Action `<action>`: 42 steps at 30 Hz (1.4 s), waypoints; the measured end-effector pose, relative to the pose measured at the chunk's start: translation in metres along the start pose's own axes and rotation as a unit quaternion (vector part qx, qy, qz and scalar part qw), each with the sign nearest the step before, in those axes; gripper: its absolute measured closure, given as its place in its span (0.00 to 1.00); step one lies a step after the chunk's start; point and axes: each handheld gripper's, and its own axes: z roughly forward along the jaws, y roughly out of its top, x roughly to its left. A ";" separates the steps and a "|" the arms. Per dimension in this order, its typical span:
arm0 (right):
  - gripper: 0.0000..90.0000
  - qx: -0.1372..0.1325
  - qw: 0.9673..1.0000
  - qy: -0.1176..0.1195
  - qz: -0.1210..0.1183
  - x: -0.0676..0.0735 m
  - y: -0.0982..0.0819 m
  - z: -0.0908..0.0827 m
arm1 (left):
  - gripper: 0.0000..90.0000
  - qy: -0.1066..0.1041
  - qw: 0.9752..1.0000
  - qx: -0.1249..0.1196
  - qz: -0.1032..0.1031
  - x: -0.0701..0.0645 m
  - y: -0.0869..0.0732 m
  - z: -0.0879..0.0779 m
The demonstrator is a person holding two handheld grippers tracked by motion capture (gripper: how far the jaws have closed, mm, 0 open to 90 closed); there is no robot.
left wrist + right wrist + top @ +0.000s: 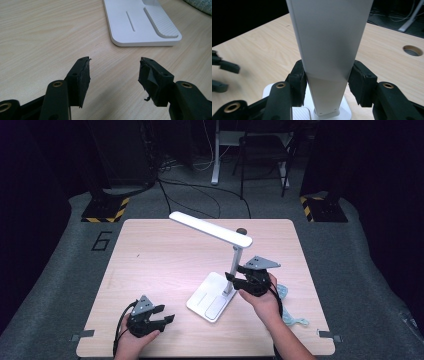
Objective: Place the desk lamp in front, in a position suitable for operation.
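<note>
A white desk lamp stands on the wooden table [150, 260], with a flat base [212, 296], an upright stem [234, 262] and a long lit head [210, 229] tilted up to the left. My right gripper [235, 279] is shut on the lower stem [329, 50], its pads pressing on both sides just above the base. My left gripper [167, 319] rests low near the front left of the table. Its jaws are open with nothing between them [113, 75], and they point at the corner of the lamp base [140, 22]. The left gripper's jaws [222, 75] also appear at the left edge of the right gripper view.
A pale blue cable [290, 310] lies on the table to the right of my right hand. A round cable hole [412, 50] sits in the tabletop behind the lamp. Beyond the table's far edge are a chair [262, 155], a desk leg and floor cables.
</note>
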 end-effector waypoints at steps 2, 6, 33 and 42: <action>0.55 -0.005 1.000 0.012 0.006 0.004 -0.003 -0.003 | 0.47 0.001 1.000 -0.001 0.001 0.000 0.000 0.000; 0.54 -0.013 1.000 0.028 0.002 0.010 -0.007 -0.009 | 0.47 0.000 1.000 -0.001 -0.004 0.000 0.000 0.000; 0.58 -0.012 0.994 0.110 -0.025 0.039 -0.014 -0.024 | 0.46 -0.003 1.000 0.006 -0.002 0.001 0.000 0.000; 0.59 -0.014 0.994 0.106 -0.030 0.039 -0.013 -0.021 | 0.46 -0.003 1.000 0.009 -0.002 0.001 0.000 0.001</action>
